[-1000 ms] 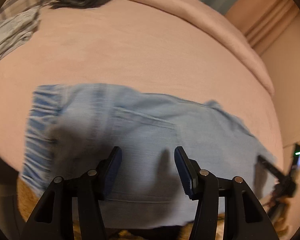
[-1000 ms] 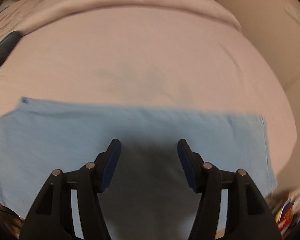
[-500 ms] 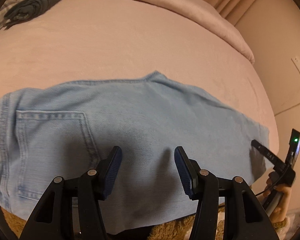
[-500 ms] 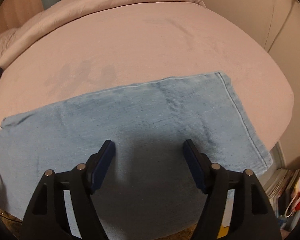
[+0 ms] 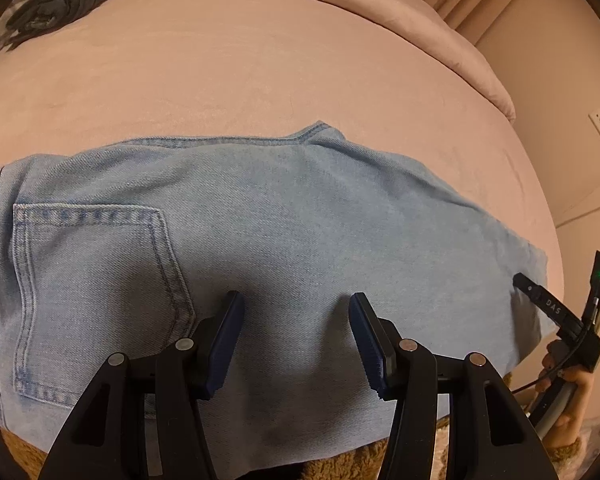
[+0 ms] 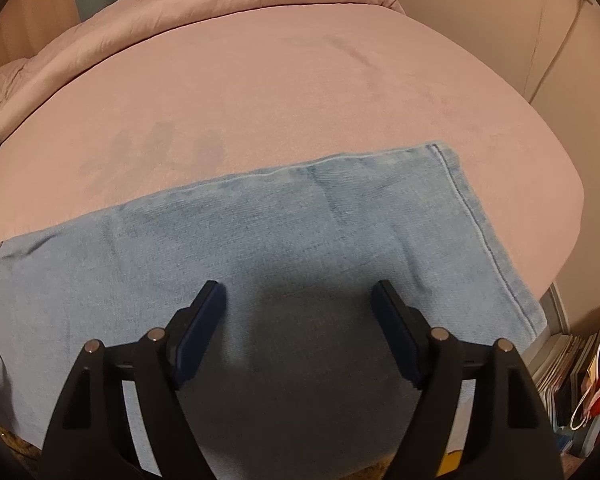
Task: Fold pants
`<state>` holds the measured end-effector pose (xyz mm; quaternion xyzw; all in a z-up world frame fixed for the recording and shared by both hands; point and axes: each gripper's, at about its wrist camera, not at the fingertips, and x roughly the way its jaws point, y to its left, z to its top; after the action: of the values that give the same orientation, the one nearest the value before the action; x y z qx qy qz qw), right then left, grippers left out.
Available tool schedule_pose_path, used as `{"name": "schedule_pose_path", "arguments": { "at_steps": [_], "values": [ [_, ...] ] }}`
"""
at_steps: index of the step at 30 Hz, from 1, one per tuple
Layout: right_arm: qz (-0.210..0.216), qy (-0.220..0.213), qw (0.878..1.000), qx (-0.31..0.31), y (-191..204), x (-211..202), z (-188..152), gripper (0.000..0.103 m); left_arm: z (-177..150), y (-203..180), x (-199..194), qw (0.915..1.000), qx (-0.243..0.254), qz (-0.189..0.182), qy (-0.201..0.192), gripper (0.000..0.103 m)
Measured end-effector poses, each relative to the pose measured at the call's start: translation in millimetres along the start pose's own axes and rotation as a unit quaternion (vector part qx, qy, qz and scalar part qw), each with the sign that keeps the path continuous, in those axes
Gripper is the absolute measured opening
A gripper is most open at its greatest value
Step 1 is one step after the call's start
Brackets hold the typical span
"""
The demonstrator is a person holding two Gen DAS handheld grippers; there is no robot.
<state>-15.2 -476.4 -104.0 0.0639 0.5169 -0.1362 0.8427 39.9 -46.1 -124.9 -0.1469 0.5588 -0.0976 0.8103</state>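
Both grippers, left (image 5: 296, 322) and right (image 6: 298, 312), hang spread wide and empty over the jeans (image 5: 260, 216), which lie flat, legs together, along the bed's (image 5: 240, 68) near edge. Next up, I'd guess: grab the hem (image 6: 484, 236) and carry it toward the pocket (image 5: 96, 280).

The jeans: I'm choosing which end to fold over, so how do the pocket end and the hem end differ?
The pocket end lies under the left gripper and shows a stitched back pocket. The hem end, near the right gripper, is plain with one stitched edge. Both lie flat on the pink bed; both grippers are open.
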Motion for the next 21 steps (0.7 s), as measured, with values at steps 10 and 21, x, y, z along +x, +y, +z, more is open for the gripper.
{"name": "schedule_pose_path", "arguments": {
  "at_steps": [10, 21],
  "values": [
    [-0.056, -0.003, 0.994, 0.094, -70, -12, -14, 0.077, 3, -12, 5, 0.9996, 0.019, 0.019, 0.004, 0.054],
    [-0.049, -0.009, 0.981, 0.187, -126, -24, -32, 0.078, 8, -39, 0, 0.9986, 0.047, -0.013, 0.02, 0.055]
  ]
}}
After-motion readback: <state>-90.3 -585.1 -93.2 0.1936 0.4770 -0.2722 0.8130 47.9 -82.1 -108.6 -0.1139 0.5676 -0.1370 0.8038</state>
